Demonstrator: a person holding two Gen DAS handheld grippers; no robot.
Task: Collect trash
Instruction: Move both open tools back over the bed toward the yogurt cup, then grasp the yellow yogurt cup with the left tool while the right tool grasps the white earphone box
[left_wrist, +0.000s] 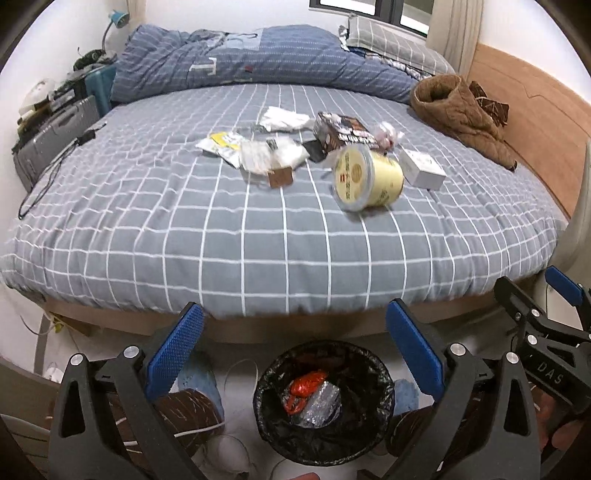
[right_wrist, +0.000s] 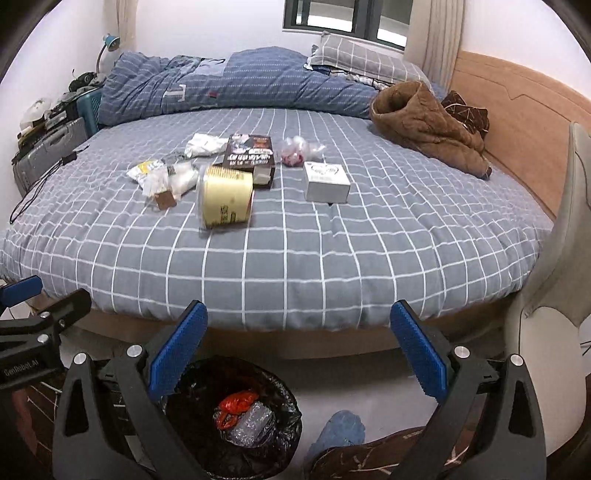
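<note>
Trash lies mid-bed on the grey checked sheet (left_wrist: 258, 236): a yellow tub (left_wrist: 367, 177) on its side, a dark box (left_wrist: 341, 131), a white box (left_wrist: 423, 168), clear and white wrappers (left_wrist: 258, 149), a pink-white wad (left_wrist: 388, 133). The tub (right_wrist: 225, 194), the dark box (right_wrist: 251, 153) and the white box (right_wrist: 327, 181) also show in the right wrist view. A black-lined bin (left_wrist: 323, 402) on the floor holds a red wrapper and foil; it also shows in the right wrist view (right_wrist: 231, 417). My left gripper (left_wrist: 295, 350) and right gripper (right_wrist: 299, 350) are open and empty, above the bin, short of the bed edge.
A brown jacket (left_wrist: 461, 114) lies at the bed's right by the wooden headboard (left_wrist: 535, 122). A rolled blue duvet (left_wrist: 258, 59) runs along the far side. A cable (left_wrist: 48, 173) trails at the left edge beside suitcases (left_wrist: 55, 136). A white chair (right_wrist: 554, 332) stands at right.
</note>
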